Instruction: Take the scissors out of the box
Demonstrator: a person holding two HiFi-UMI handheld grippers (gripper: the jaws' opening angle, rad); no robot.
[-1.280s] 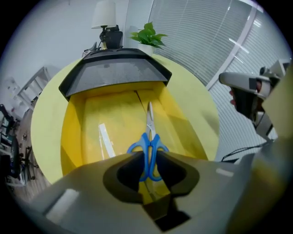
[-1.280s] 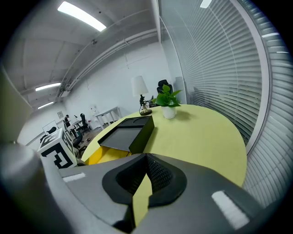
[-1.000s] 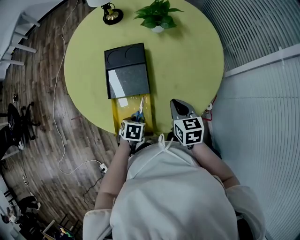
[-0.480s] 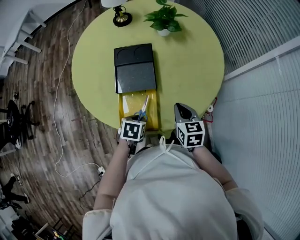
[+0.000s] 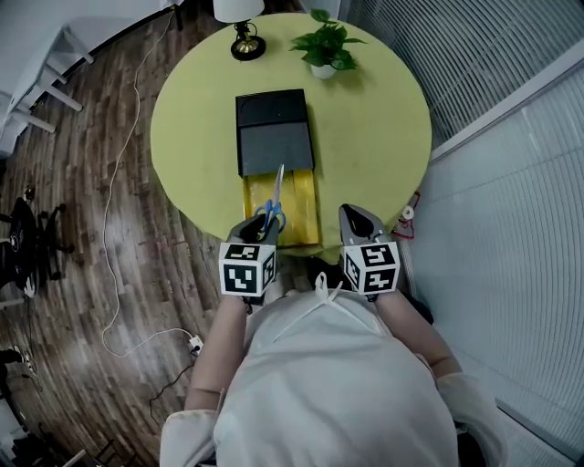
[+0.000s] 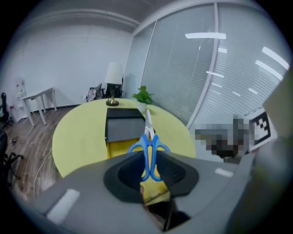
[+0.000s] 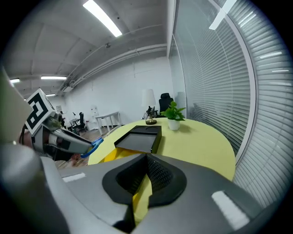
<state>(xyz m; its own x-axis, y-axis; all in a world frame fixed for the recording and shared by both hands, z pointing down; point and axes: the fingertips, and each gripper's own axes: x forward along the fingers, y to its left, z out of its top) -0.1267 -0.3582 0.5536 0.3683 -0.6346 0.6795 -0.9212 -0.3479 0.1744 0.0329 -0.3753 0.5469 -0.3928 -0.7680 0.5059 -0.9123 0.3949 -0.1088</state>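
Blue-handled scissors [image 5: 273, 206] hang in the air above the yellow tray [image 5: 306, 217], which is pulled out of the black box [image 5: 274, 128] on the round yellow-green table [image 5: 374, 137]. My left gripper [image 5: 260, 228] is shut on the handles, and the blades point away towards the box. In the left gripper view the scissors [image 6: 149, 146] stand up between the jaws of that gripper [image 6: 149, 172]. My right gripper [image 5: 359, 219] hovers at the table's near edge, right of the tray. Its jaws are together with nothing in them [image 7: 145, 171]. It sees the left gripper [image 7: 68, 141] at its left.
A lamp [image 5: 242, 27] and a potted plant [image 5: 327, 50] stand at the table's far edge. A cable [image 5: 114, 228] runs over the wooden floor on the left. Window blinds [image 5: 511, 228] line the right side.
My left gripper has risen and lifted the scissors out of the yellow tray. The right gripper has shifted a little and stays empty.
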